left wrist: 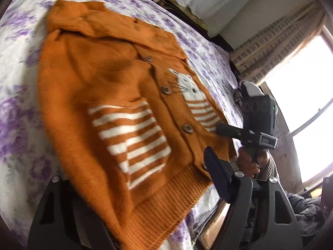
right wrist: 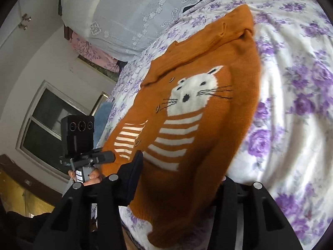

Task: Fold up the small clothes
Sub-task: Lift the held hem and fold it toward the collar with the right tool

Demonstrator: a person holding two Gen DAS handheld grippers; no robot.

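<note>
An orange knit cardigan (left wrist: pixel 108 79) with a white cat, white stripes and brown buttons lies flat, front up, on a purple-flowered sheet (left wrist: pixel 18 104). My left gripper (left wrist: pixel 137 164) straddles its ribbed hem. The right finger (left wrist: pixel 216 166) shows at the hem corner, the other is hidden under the knit, and the jaws stand wide apart. In the right wrist view the cardigan (right wrist: pixel 208 114) drapes over my right gripper (right wrist: pixel 181 166). Its left finger (right wrist: pixel 133 177) shows and the other is covered. Each view shows the opposite gripper at a cardigan side edge: the right one (left wrist: pixel 220 129) and the left one (right wrist: pixel 108 156).
The flowered sheet (right wrist: pixel 291 104) covers the whole bed. Pillows under a lace cover (right wrist: pixel 124 10) sit at the bed's far end. A bright window (left wrist: pixel 301 83) with a brick-patterned curtain (left wrist: pixel 270 41) lies past one side, another window (right wrist: pixel 47 125) past the other. Dark cloth (left wrist: pixel 301 208) is heaped off the bed's edge.
</note>
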